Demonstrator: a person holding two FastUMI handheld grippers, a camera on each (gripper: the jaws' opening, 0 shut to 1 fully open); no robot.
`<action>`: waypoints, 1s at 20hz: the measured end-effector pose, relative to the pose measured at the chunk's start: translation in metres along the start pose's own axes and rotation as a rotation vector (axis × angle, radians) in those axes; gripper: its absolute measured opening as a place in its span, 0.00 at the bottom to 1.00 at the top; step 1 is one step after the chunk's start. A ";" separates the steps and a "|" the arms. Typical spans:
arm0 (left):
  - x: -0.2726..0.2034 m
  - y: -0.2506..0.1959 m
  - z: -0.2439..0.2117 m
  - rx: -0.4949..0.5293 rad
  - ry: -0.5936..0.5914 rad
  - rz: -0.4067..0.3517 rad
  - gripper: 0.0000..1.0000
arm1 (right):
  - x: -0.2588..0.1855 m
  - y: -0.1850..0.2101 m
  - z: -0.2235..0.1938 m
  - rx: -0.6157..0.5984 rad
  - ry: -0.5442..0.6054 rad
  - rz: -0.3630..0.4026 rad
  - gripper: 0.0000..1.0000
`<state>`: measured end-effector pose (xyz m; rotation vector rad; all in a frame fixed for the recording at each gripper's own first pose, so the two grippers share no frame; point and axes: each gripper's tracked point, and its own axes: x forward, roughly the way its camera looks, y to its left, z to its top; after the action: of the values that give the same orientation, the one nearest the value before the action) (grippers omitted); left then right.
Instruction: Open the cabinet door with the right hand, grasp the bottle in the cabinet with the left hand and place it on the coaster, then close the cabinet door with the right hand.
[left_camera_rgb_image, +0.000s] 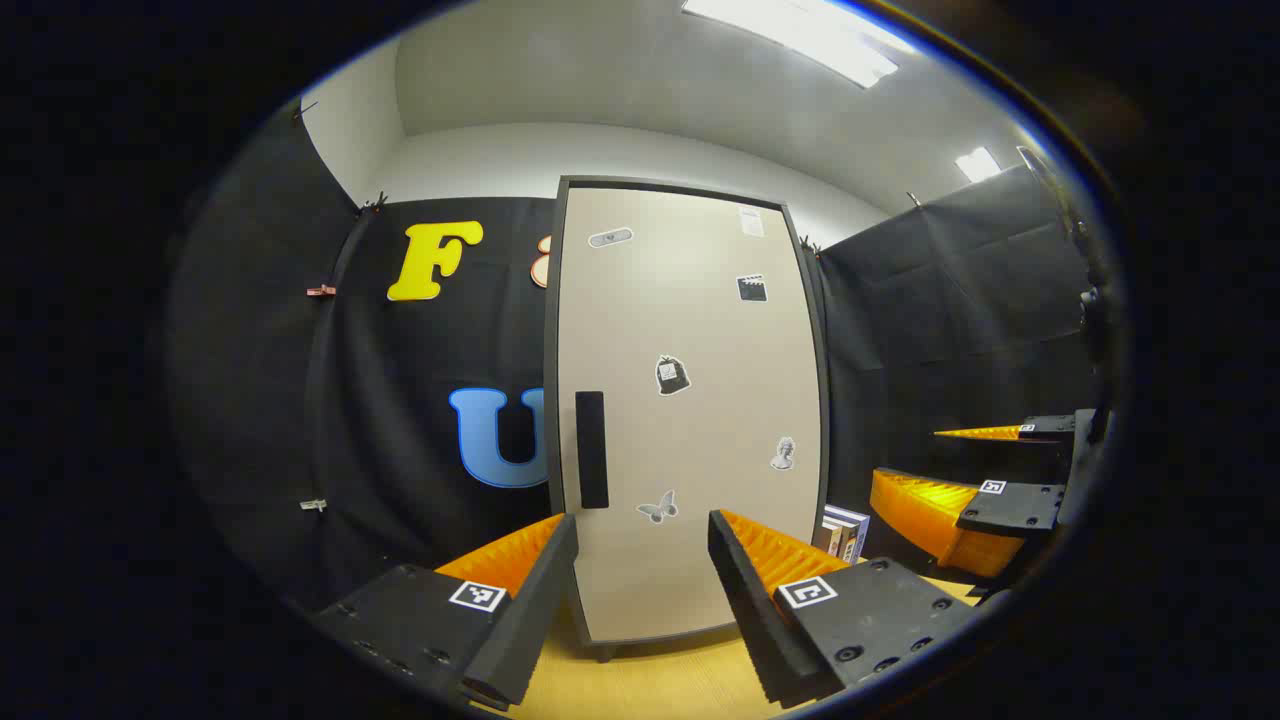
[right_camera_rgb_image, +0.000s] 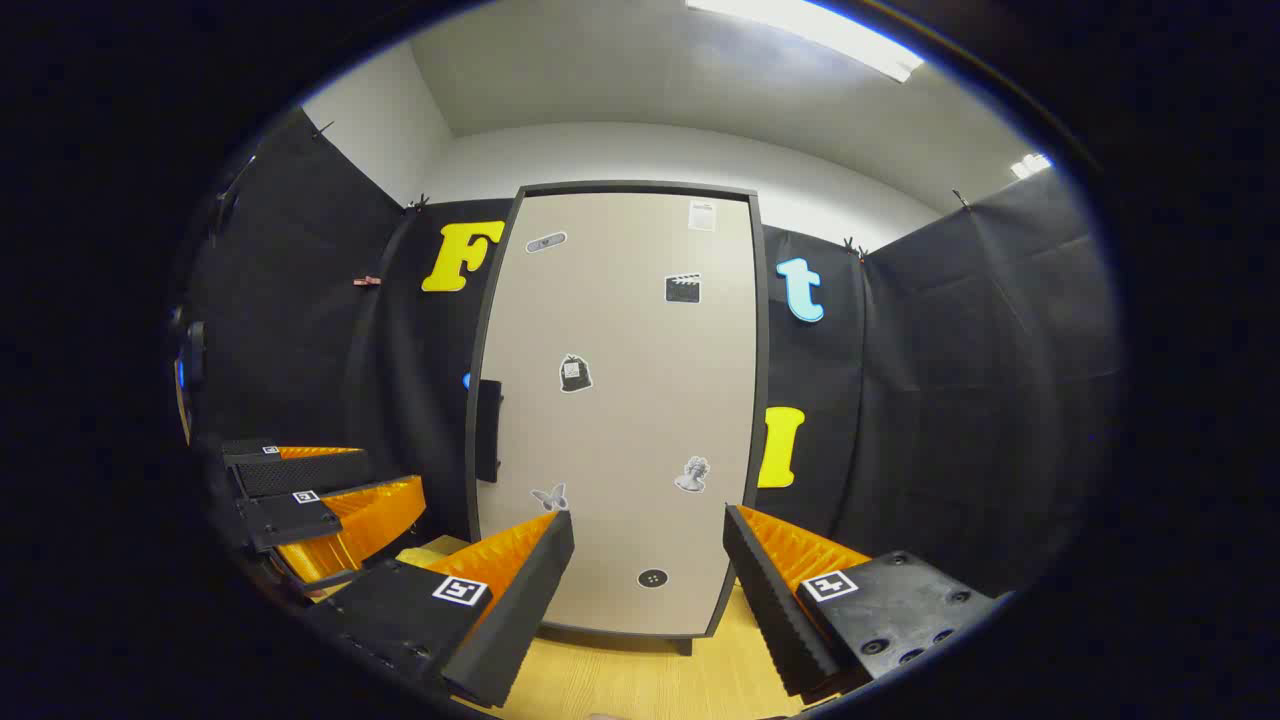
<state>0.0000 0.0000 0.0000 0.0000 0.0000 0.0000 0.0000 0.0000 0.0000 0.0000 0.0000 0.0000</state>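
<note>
1. The cabinet (left_camera_rgb_image: 690, 400) stands upright on the wooden table (left_camera_rgb_image: 640, 690), its pale door (right_camera_rgb_image: 620, 400) fully shut and dotted with small stickers. The bottle must be behind it; I cannot see it, nor any coaster.
2. The table surface runs light and bare in front of the cabinet's base.
3. The left gripper (left_camera_rgb_image: 640, 590) hangs in front of the door, fingers spread wide apart with nothing between them.
4. The right gripper (right_camera_rgb_image: 645, 590) also faces the door, fingers equally spread and empty, well short of the panel.
5. The dark handle (left_camera_rgb_image: 591, 450) sits on the door's left edge, untouched.
6. A small box (left_camera_rgb_image: 843, 532) stands just beside the cabinet's right foot.
7. Judging by this, nothing is done yet: opening, fetching, placing and closing all remain.
</note>
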 end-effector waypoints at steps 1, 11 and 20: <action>0.001 0.002 -0.001 -0.004 0.000 0.005 0.84 | 0.001 0.002 -0.002 -0.007 0.001 0.014 0.98; 0.006 0.013 -0.007 -0.002 0.016 0.057 0.84 | 0.009 -0.001 -0.011 0.027 0.038 0.044 0.98; 0.000 0.029 -0.011 -0.003 0.020 0.105 0.84 | 0.027 0.018 -0.007 0.031 0.029 0.117 0.98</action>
<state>0.0004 0.0289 -0.0108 -0.0028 0.0201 0.1051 0.0272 0.0180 -0.0069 0.0306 0.0295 0.1173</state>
